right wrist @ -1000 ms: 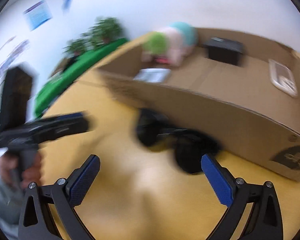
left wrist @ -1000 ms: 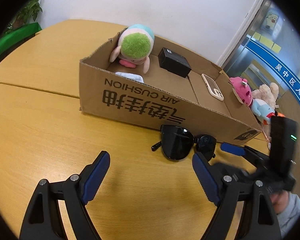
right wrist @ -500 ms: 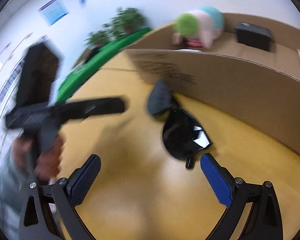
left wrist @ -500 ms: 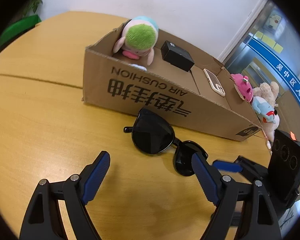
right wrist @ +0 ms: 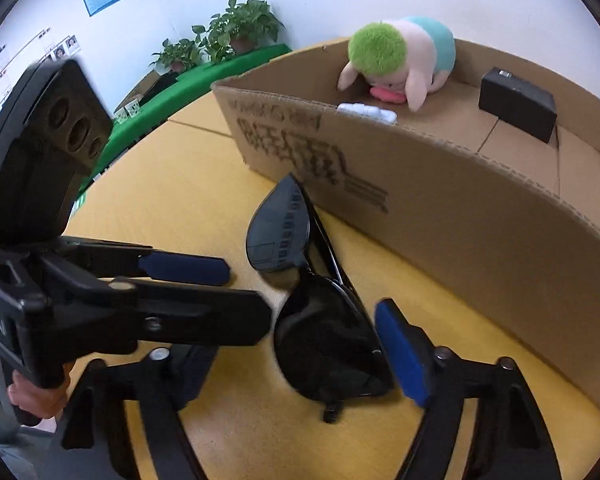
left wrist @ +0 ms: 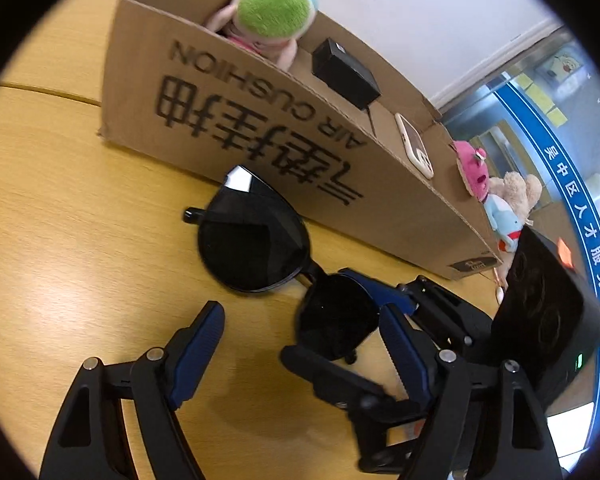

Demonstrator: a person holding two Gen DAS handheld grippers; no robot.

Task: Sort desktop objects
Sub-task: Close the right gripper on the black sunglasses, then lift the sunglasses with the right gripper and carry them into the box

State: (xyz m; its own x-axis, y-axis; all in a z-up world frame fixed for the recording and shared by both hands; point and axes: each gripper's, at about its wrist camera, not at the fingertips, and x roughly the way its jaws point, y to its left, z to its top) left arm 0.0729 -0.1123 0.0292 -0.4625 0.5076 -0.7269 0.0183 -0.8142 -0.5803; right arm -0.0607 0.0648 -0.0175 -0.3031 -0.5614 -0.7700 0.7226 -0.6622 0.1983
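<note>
The wooden desk [left wrist: 60, 240] fills the lower part of both views, with bare surface running left of the cardboard box [left wrist: 284, 152] out to a seam line and, further off, a green ledge with potted plants [right wrist: 236, 28] along a white wall. The box stands long and open-topped, its printed front wall facing the grippers; inside it lie a green-headed plush [right wrist: 396, 60], a black case [right wrist: 518, 104] and a phone [left wrist: 414, 150], well apart from one another. More plush toys [left wrist: 496, 188] sit past its far right end. The black sunglasses [left wrist: 256, 248] lie folded on the desk just beside the box's front wall. The right gripper [right wrist: 300, 344] stands wide, its fingers to either side of the nearer lens, though contact cannot be made out. The left gripper [left wrist: 300, 336] is also spread wide, close beside the same lens and crossing the right one.
</note>
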